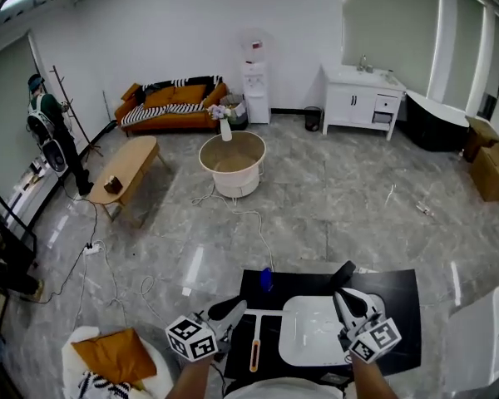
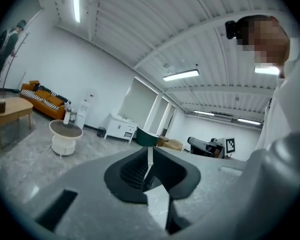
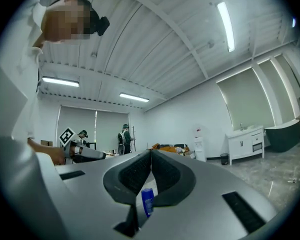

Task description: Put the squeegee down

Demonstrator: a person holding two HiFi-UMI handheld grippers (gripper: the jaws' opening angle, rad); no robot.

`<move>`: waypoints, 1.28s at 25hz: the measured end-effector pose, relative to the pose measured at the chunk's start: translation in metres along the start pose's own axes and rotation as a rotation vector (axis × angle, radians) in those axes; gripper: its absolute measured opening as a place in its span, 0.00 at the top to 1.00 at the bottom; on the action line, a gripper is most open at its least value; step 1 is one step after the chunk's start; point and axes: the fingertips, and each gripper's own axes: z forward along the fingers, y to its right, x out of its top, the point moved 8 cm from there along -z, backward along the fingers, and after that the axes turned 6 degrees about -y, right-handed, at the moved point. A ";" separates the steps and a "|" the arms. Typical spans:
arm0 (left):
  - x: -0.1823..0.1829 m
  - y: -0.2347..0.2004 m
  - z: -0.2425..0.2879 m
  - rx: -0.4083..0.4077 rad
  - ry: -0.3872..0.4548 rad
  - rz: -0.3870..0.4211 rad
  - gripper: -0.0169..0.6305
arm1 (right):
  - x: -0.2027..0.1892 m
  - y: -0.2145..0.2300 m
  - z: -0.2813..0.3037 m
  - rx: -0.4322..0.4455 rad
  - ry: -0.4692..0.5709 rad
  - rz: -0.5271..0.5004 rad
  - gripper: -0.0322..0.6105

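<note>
While only head view shows squeegee [image 1: 254,343], left tongs [image 2: 150,148], right tongs [image 3: 151,152] seemingly closed

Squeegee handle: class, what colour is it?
Orange, with a white head; the squeegee shows best in the head view.

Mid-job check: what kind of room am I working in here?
Most likely a staged mock home in a big open hall, not a real house: an orange sofa, a white sink cabinet and a black bathtub all share one marble-look floor, with loose cables across it.
</note>
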 end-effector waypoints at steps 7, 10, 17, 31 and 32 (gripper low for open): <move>0.021 0.018 -0.031 0.136 0.161 0.170 0.93 | 0.029 -0.017 0.001 0.008 0.041 -0.061 0.93; 0.017 0.012 -0.040 0.210 0.204 0.183 0.93 | 0.028 -0.019 0.002 0.005 0.049 -0.067 0.93; 0.005 0.004 -0.033 0.212 0.209 0.143 0.93 | 0.025 -0.015 0.001 0.037 0.061 -0.025 0.93; 0.002 0.001 -0.016 0.133 0.136 0.132 0.94 | 0.019 -0.014 0.013 0.106 0.041 -0.038 0.93; 0.001 0.001 -0.014 0.129 0.128 0.127 0.94 | 0.019 -0.013 0.013 0.111 0.041 -0.037 0.93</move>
